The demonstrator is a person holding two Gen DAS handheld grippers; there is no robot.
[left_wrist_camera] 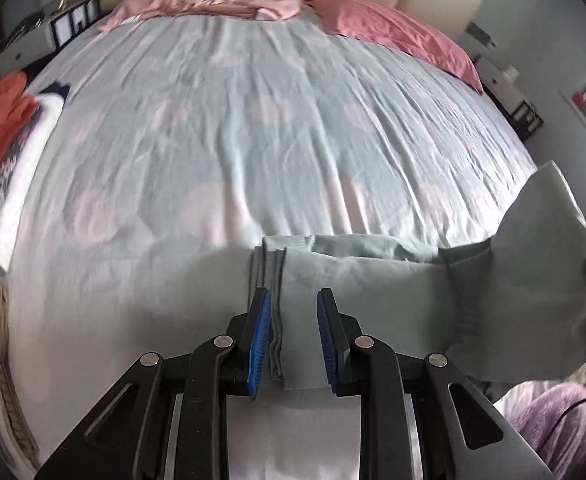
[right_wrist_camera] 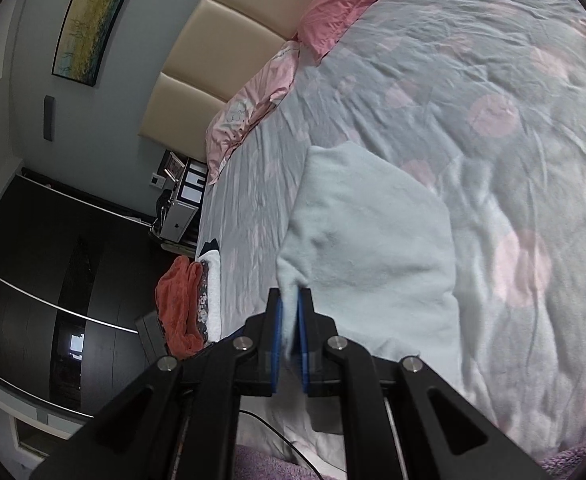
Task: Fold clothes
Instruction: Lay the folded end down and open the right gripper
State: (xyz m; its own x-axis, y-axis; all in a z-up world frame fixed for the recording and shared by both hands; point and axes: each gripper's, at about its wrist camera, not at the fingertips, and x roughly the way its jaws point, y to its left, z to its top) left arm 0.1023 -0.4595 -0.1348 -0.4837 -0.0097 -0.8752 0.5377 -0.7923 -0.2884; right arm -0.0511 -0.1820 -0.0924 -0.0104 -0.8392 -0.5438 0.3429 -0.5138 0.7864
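- Garment: a pale mint-green garment [left_wrist_camera: 373, 276] is held above the near edge of the bed, stretched between the two grippers. In the left wrist view it runs as a horizontal band across the lower frame, with a ribbed grey-trimmed edge [left_wrist_camera: 271, 280] hanging vertically near the left gripper.
- In the right wrist view the same garment [right_wrist_camera: 373, 248] spreads as a broad soft panel over the bedspread, narrowing to a pinched corner at the gripper.
- Left gripper [left_wrist_camera: 293, 336]: the blue pads [left_wrist_camera: 261, 336] stand apart with a visible gap. The ribbed edge lies just beside the left pad and the cloth passes between the fingers, but the pads do not press together on it. State: released, cloth between the jaws.
- Right gripper [right_wrist_camera: 292, 328]: the two blue pads are drawn close with a thin fold of the mint cloth between them. State: clenched on the garment corner. In the left wrist view this gripper appears as a dark part at the right frame edge, where the cloth flares upward.
- Bed: a grey-blue bedspread [left_wrist_camera: 253, 120] with pale pink round patches, creased throughout.
- Pillows: two pink pillows [left_wrist_camera: 393, 28] lie against a cream padded headboard [right_wrist_camera: 221, 52].
- Side pile: an orange cloth [right_wrist_camera: 177, 304] and white folded items [right_wrist_camera: 213, 292] sit at the bed's far side edge.
- Wall: a framed painting [right_wrist_camera: 93, 8] hangs above the headboard; a dark wardrobe [right_wrist_camera: 33, 280] stands beside it.
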